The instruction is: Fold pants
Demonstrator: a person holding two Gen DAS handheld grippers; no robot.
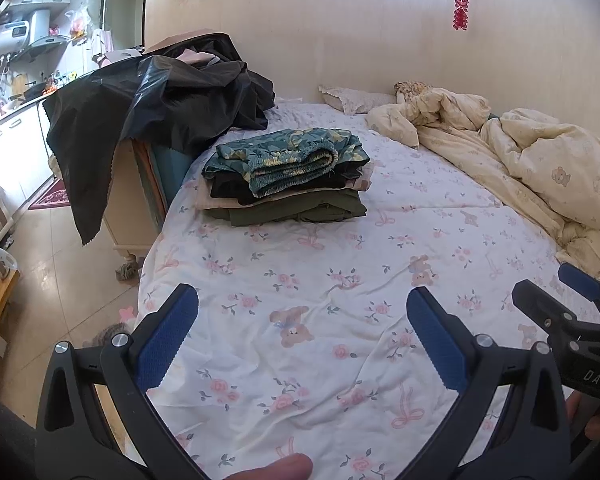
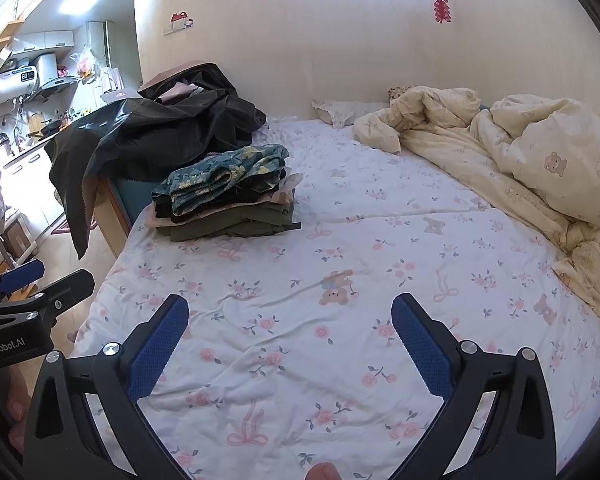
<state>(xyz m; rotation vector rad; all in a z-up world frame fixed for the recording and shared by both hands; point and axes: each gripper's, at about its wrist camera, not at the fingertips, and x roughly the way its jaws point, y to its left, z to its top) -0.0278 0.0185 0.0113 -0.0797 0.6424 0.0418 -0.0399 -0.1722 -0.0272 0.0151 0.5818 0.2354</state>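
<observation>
While both tools, left (image 1: 302, 340) and right (image 2: 290, 338), hover agape and empty over the bed (image 1: 340, 280), folded pants (image 1: 288, 176) sit stacked at its left edge.

A stack of folded clothes (image 1: 288, 176) is sitting on the bed (image 1: 300, 320) toward its far left edge, with the folded pants (image 1: 290, 158) lying on top of the stack. A heap of dark plastic sheeting (image 1: 160, 108) is spilling over the cabinet (image 1: 128, 208) standing just left of the bed, behind and to the left of the stack, while a kitchen desk (image 1: 12, 116) is running along the far left of the room. A bunched quilt (image 1: 520, 160) is lying along the right side of the bed, and a pillow (image 1: 356, 100) is resting at the far end against the wall (image 1: 340, 20), between the sheeting and the quilt.
</observation>
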